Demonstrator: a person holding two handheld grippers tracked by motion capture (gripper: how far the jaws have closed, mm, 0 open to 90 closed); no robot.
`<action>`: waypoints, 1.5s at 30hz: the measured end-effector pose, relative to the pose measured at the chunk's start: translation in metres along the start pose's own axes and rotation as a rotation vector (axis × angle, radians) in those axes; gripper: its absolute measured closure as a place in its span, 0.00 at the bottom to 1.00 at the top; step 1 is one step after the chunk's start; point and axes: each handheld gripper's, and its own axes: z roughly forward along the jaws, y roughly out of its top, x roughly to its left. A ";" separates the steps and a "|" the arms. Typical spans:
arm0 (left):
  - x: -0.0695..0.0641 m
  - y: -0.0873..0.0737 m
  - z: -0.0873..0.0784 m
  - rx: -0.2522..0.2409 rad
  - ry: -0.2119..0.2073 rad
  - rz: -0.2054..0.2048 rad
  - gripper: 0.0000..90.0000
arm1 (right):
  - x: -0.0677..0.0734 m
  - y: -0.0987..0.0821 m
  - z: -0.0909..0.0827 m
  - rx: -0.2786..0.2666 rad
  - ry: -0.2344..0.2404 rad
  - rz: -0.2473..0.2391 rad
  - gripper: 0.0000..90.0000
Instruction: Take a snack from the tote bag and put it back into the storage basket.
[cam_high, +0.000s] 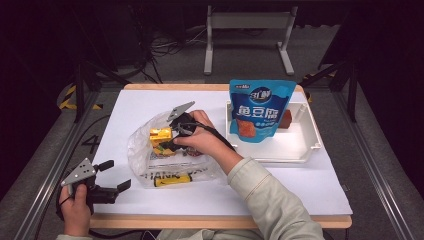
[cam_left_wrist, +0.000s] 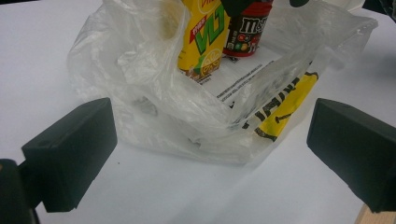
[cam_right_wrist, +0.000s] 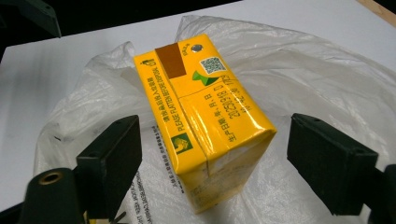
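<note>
White-covered wooden table (cam_high: 280, 185), seen from above, carrying all items; positions are given relative to the clear crinkled plastic bag (cam_high: 145, 150) lying near the table's middle. To the right of the bag, well apart, stands a white rectangular plastic tray (cam_high: 305, 145); a blue printed snack pouch (cam_high: 260, 110) leans upright in it, with a small reddish-brown block (cam_high: 286, 119) just behind the pouch. Inside the bag stands a yellow rectangular drink carton (cam_high: 161, 136), upright on the bag's printed lower layer; beside it, in the left gripper view, a brown and red candy packet (cam_left_wrist: 243, 32) is visible. The bag's near edge bears yellow and black lettering (cam_high: 172, 179). Right gripper (cam_high: 172, 137), held over the bag's mouth: jaws spread wide, one on each side of the carton, neither touching it in the right gripper view. Left gripper (cam_high: 116, 175), at the table's near left corner, just outside the bag: jaws spread apart, holding nothing, directed toward the bag.
</note>
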 end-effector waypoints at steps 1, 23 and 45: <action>0.000 0.000 0.000 0.000 0.001 -0.001 0.03 | 0.000 0.000 0.001 0.003 0.000 -0.002 0.21; 0.001 -0.002 -0.001 0.007 -0.003 -0.009 0.03 | 0.003 0.011 0.024 0.057 0.005 -0.043 0.21; 0.002 -0.002 0.002 0.011 -0.007 -0.008 0.03 | 0.010 0.013 0.022 0.130 0.000 -0.106 0.54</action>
